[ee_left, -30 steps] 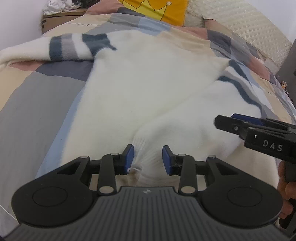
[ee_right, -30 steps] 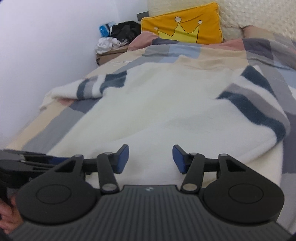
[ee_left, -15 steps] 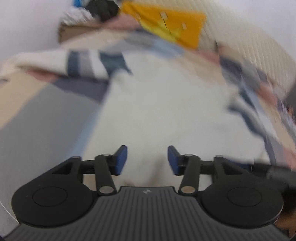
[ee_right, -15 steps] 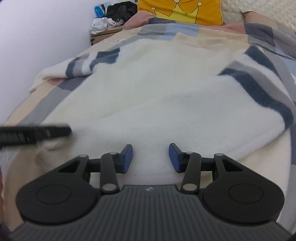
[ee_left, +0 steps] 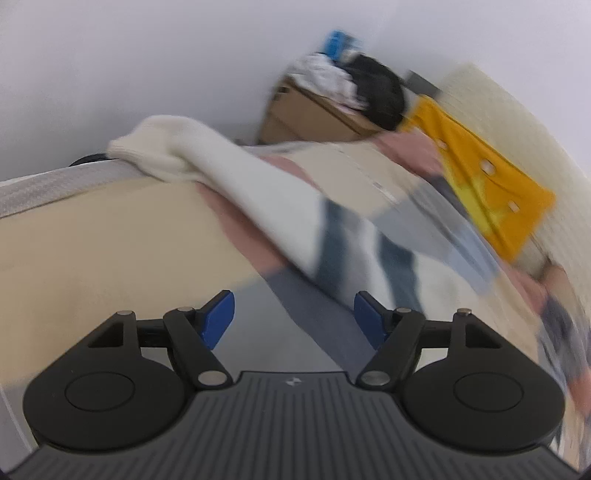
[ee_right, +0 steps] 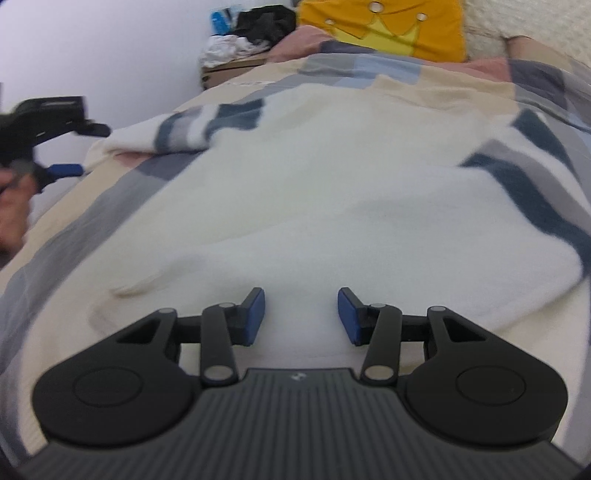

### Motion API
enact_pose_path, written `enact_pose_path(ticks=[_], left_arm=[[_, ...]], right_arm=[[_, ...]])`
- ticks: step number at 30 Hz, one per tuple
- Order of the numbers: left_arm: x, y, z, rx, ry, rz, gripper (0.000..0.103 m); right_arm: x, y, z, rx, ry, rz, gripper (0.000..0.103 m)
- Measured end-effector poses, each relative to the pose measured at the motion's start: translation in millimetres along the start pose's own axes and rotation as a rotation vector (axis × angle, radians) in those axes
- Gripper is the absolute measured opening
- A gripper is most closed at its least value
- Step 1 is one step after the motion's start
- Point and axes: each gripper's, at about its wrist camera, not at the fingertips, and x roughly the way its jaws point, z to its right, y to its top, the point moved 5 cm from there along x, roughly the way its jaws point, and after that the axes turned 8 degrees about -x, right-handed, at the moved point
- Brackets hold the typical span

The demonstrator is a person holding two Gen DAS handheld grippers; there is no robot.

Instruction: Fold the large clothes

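Observation:
A large cream sweater [ee_right: 332, 206] with navy and grey sleeve stripes lies spread on the bed. Its right sleeve [ee_right: 517, 199] is folded across the body. Its left sleeve [ee_left: 258, 192] stretches out toward the bed's left edge, cuff at the corner. My left gripper [ee_left: 293, 317] hovers over the bedcover short of that sleeve, jaws opening, nothing between them; it also shows at the far left [ee_right: 70, 147] of the right wrist view. My right gripper [ee_right: 301, 314] hangs just above the sweater's near hem, jaws apart, not pressing the fabric.
The bed has a patchwork cover [ee_right: 74, 229] in beige, grey and pink. A yellow crown pillow [ee_right: 384, 26] lies at the head. A cardboard box [ee_left: 310, 118] piled with clothes stands beside the bed against the white wall.
My left gripper let go of the hem, opened wider, and swung left toward the outstretched sleeve, rolling as it went. The right gripper stayed over the hem.

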Motion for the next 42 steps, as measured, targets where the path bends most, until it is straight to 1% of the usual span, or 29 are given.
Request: enact_pose_path(ticks=[2,3,5,7,8,10,14,18,21,23,25,26,28,30,31,32,33,34,35,36,37,38,39,40,42], left_arm=[[16,20,-17,-0.069,0.015,0.002,0.076],[24,29,-26,-0.106,0.007,0.000,0.076],[41,44,-45,-0.202,-0.034,-0.012,0.076],[60,55,-62,-0.291,-0.085,-0.015,0.076],[66,58,-69,-0.322,-0.100,-0.011,0.076],[86,67,-81,-0.379,-0.123,0.004,0.076],[125,88,-100,-0.450,-0.136,0.035,0.076],[156,115,-102,-0.461,-0.124,0.082,0.077],[178,135,-109,-0.477,-0.048,0.117,0.077],[191,147,-115,-0.522,-0.058,0.156,0.077],[202,157,-118,-0.558,-0.032,0.194,0.076],[206,161,-119,-0.588,-0.035,0.211,0.076],[215,167,-117,-0.625,-0.019,0.236,0.076],[221,174,-110,-0.600,0.020,0.251,0.075],[226,179,-105,-0.572,0.040,0.248,0.072],[231,182,-102,-0.552,0.048,0.238,0.067],[237,185,-98,-0.529,0.049,0.217,0.064],[244,190,-96,-0.490,0.060,0.194,0.055],[248,194,-93,-0.456,0.077,0.190,0.045],[249,196,-90,-0.421,0.096,0.197,0.041],[247,200,-88,-0.380,0.118,0.217,0.029],[243,202,-86,-0.339,0.136,0.239,0.023],[240,206,-83,-0.299,0.156,0.255,0.023],[236,211,-80,-0.263,0.175,0.270,0.019],[227,216,-70,-0.183,0.205,0.272,0.017]], right_arm=[[0,1,-6,-0.027,0.006,0.003,0.047],[1,1,-9,-0.040,0.004,0.005,0.047],[3,2,-10,-0.051,0.001,0.002,0.047],[4,2,-11,-0.043,0.016,-0.010,0.048],[4,1,-12,-0.046,0.030,-0.010,0.048],[7,2,-14,-0.058,0.028,-0.010,0.048],[16,7,-9,-0.033,0.017,-0.014,0.046],[22,20,-4,-0.045,-0.042,-0.008,0.046],[24,28,8,0.004,-0.072,-0.002,0.046],[26,30,18,0.030,-0.113,-0.007,0.046],[27,29,28,0.057,-0.159,-0.009,0.046],[26,28,35,0.076,-0.197,-0.015,0.046],[23,23,42,0.102,-0.224,-0.029,0.046],[18,21,46,0.131,-0.230,-0.022,0.046],[18,20,45,0.122,-0.237,-0.021,0.046],[19,19,44,0.103,-0.246,-0.030,0.046],[21,17,45,0.094,-0.248,-0.038,0.045],[23,15,45,0.095,-0.246,-0.043,0.045],[25,13,46,0.098,-0.241,-0.049,0.045],[27,11,47,0.106,-0.234,-0.057,0.045],[28,9,49,0.114,-0.225,-0.062,0.045],[29,9,51,0.122,-0.217,-0.063,0.045],[30,9,52,0.130,-0.208,-0.062,0.045],[30,9,54,0.138,-0.201,-0.059,0.045],[29,8,56,0.148,-0.189,-0.044,0.045]])
